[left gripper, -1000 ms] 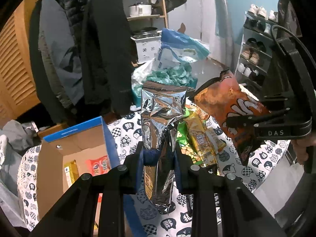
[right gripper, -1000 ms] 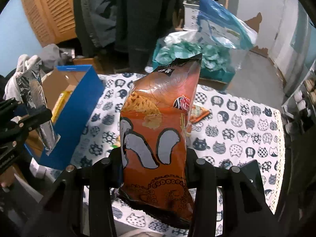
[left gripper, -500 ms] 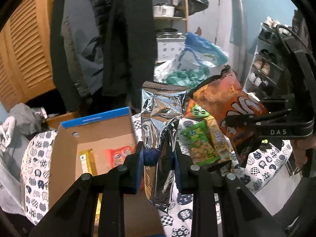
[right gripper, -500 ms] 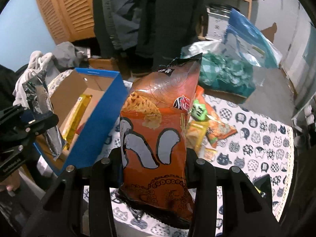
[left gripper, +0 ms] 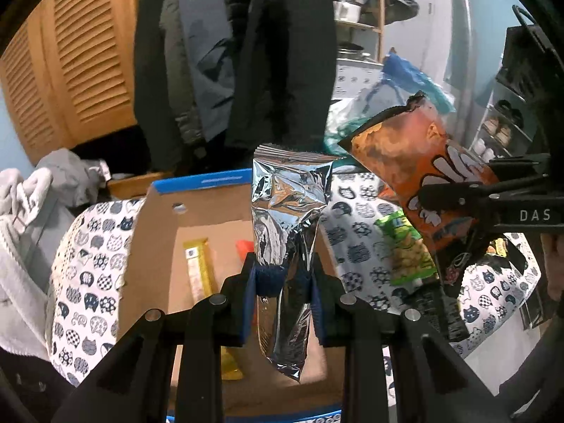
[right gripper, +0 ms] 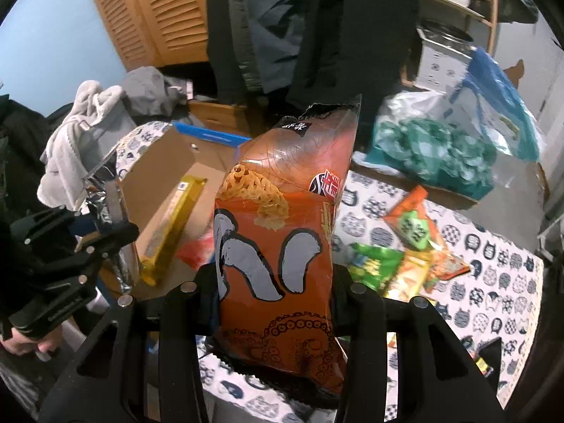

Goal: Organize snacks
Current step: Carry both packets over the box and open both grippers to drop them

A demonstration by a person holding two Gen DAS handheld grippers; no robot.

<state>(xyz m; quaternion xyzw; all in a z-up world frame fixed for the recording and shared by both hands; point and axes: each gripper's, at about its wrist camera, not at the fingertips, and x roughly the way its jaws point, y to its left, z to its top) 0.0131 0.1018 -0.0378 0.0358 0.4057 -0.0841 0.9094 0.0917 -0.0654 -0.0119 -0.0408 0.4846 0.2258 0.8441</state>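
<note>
As both packets hang upright for a clean drop, left gripper (left gripper: pixel 283 278) pinches the silver packet (left gripper: pixel 287 211) above the box (left gripper: pixel 211 211) — right gripper (right gripper: pixel 273 282) clamps the orange bag (right gripper: pixel 278 232), box ahead-left.

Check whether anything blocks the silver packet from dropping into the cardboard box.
Nothing visible does. The silver packet hangs in the left tongs over the open cardboard box; only a yellow bar lies off to one side.
</note>
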